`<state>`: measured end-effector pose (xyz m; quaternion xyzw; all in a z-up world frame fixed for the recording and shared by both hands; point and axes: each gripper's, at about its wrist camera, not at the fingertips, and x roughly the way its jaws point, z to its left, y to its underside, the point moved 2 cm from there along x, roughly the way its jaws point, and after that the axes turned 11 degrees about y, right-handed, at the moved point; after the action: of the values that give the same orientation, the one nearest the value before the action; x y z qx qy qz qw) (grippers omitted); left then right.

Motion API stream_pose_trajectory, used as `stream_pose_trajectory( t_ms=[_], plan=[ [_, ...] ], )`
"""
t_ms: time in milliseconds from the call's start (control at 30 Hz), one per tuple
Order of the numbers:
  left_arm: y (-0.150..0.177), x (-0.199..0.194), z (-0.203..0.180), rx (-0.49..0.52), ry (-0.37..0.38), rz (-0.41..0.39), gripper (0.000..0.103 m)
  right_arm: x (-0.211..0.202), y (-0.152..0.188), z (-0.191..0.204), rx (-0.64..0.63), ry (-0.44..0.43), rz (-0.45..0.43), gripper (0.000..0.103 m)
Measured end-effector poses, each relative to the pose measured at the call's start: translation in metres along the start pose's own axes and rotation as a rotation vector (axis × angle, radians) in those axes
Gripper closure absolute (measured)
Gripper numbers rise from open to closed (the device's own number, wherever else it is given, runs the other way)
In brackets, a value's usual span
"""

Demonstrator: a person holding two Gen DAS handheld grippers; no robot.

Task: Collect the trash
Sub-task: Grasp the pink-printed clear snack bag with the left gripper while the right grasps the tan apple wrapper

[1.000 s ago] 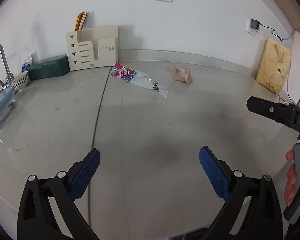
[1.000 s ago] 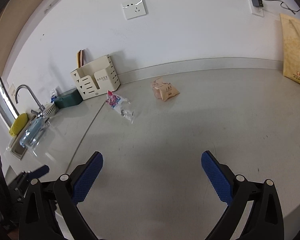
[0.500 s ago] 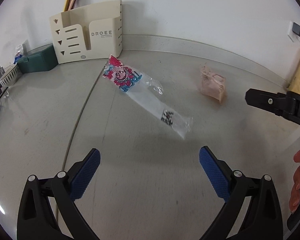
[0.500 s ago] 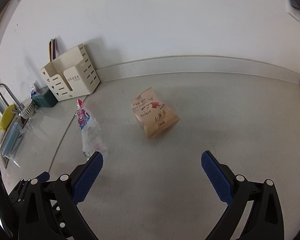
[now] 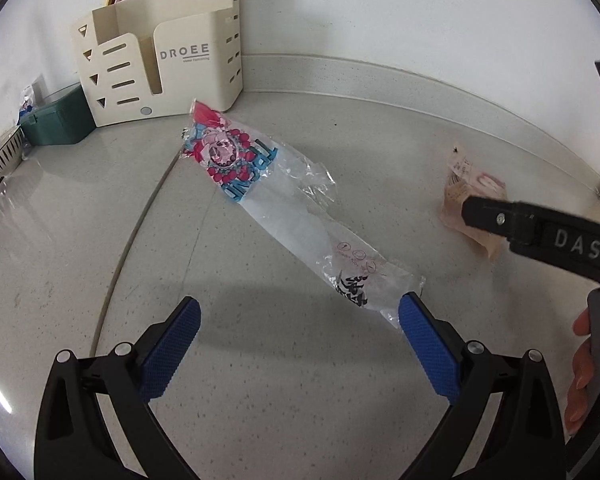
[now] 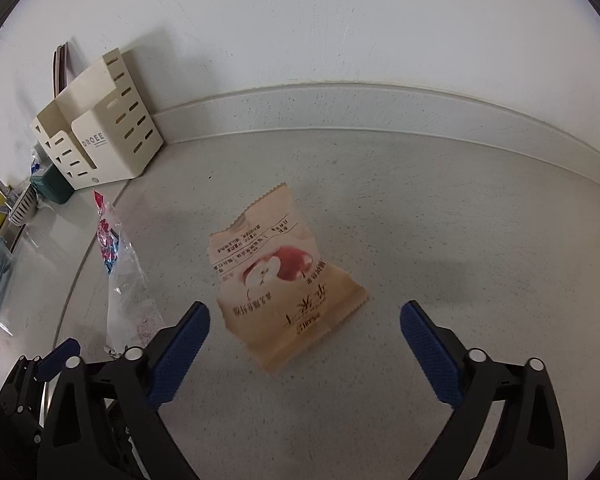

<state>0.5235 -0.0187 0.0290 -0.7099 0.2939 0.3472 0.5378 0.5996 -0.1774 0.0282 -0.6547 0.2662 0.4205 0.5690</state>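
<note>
Left gripper [image 5: 298, 314] spread above long clear plastic wrapper [image 5: 296, 216], mid-counter. Right gripper [image 6: 304, 320], jaws just narrowing, unpinched over tan paper snack packet [image 6: 284, 284].

2 wrappers lie flat on the grey counter [image 5: 80, 240], well apart. The clear bag [image 5: 296, 220], crinkled and empty, runs diagonally, its pink-and-blue printed end toward the wall. The tan packet [image 6: 284, 276], torn open, shows an apple picture.

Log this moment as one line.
left hand-held gripper: open over clear wrapper | right hand-held gripper: open, jaws just closing, over tan snack packet | both on counter, ungripped
</note>
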Motion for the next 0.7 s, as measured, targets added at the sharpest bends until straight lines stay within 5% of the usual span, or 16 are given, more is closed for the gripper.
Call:
stream_pose_trajectory(
  t_ms=[133, 233, 367, 533, 700],
  plan=[
    [-0.001, 0.009, 0.000, -0.012, 0.001, 0.004, 0.005, 0.009, 0.002, -0.001, -0.009, -0.003, 0.030, 0.045],
    [0.000, 0.009, -0.001, -0.008, 0.010, -0.019, 0.023, 0.009, 0.005, -0.008, 0.000, -0.001, 0.039, 0.076],
    [0.002, 0.009, -0.001, -0.012, 0.035, -0.023, 0.058, 0.005, 0.011, -0.016, 0.033, -0.049, 0.060, 0.086],
    [0.010, -0.003, 0.002, -0.006, 0.110, -0.025, 0.100, -0.010, 0.020, -0.016, 0.034, -0.083, 0.046, 0.086],
    [0.031, -0.029, 0.008, 0.012, 0.181, -0.040, 0.102, -0.036, 0.031, -0.010, 0.007, -0.124, 0.013, 0.087]
  ],
)
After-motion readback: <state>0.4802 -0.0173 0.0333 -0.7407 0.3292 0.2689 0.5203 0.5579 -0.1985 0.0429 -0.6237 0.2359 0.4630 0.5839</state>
